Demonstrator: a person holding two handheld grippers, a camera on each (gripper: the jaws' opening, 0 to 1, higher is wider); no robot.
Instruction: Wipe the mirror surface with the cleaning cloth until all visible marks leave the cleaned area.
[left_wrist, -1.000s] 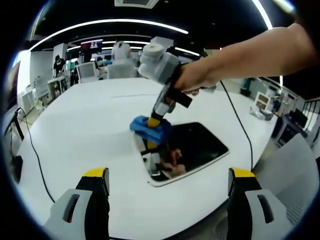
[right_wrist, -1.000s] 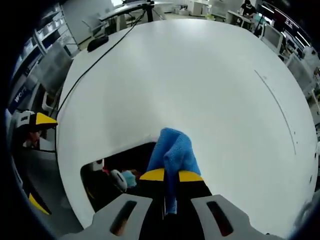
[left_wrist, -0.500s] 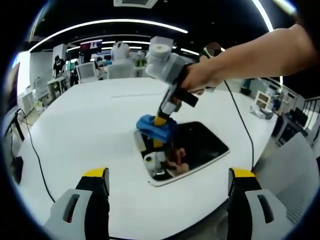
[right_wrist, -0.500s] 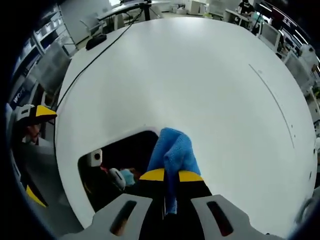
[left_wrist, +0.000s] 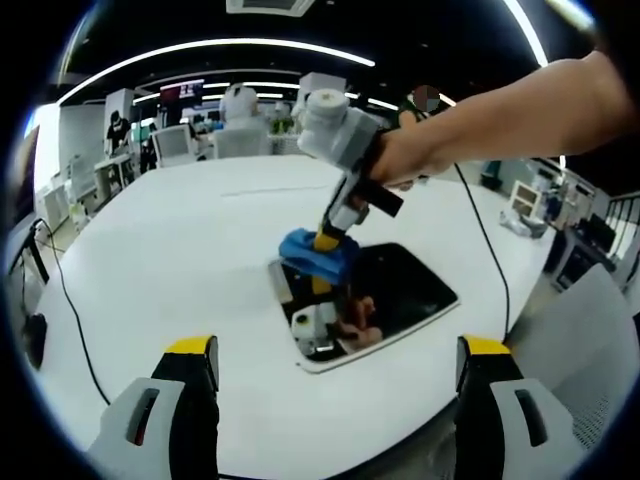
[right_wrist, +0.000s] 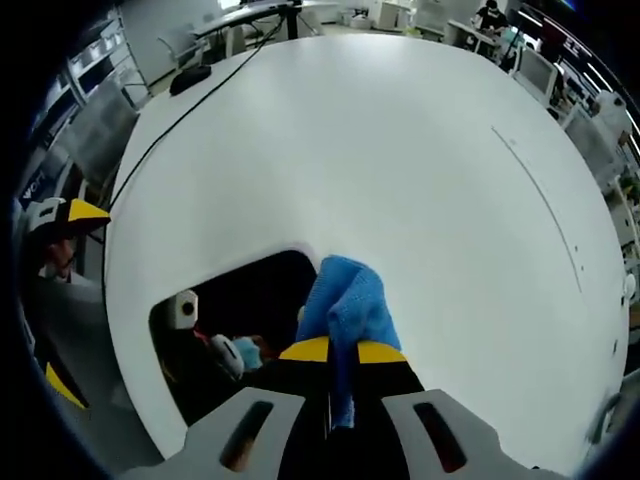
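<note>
The mirror (left_wrist: 365, 305) is a flat, dark, glossy rectangle with rounded corners and a thin pale rim, lying flat on a smooth, matte white worktop (left_wrist: 170, 260) with a rounded edge. Its surface reflects the gripper above it and a hand.

The cloth (left_wrist: 318, 254) is a soft, bunched piece of bright blue fabric with a fine nap — folded over on itself into a rumpled lump. It sits at the mirror's far corner in the left gripper view, overlapping the rim there and pressed down onto the glass.

The right gripper (left_wrist: 324, 241), a grey body with yellow-tipped jaws, is held by a hand (left_wrist: 405, 160) and comes down steeply onto that corner. In the right gripper view its jaws are pressed together on the cloth (right_wrist: 345, 310): the fabric bulges out just ahead of the yellow tips, and a strip of it runs back between them. Ahead and to the side of the cloth, the mirror (right_wrist: 235, 315) shows as a dark patch against the white.

The left gripper (left_wrist: 335, 345) is held back from the mirror, near the worktop's near edge, its two grey, yellow-capped jaws spread wide with nothing between them. A thin black cable (left_wrist: 75, 325) trails across the worktop, well apart from the mirror.
</note>
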